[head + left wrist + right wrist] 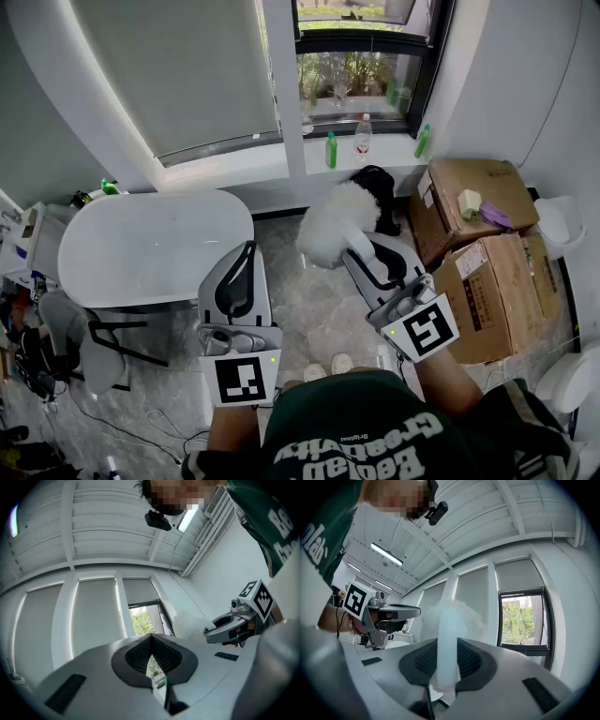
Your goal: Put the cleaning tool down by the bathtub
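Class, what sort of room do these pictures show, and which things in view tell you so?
Most likely a bathroom, partly used for storage: a white freestanding bathtub stands on the stone-look floor, bottles line the window sill, and cardboard boxes sit on the right.

A white bathtub (155, 248) stands on the grey marble-tiled floor (319, 319) toward its left edge; cardboard boxes (478, 244) sit along its right edge.
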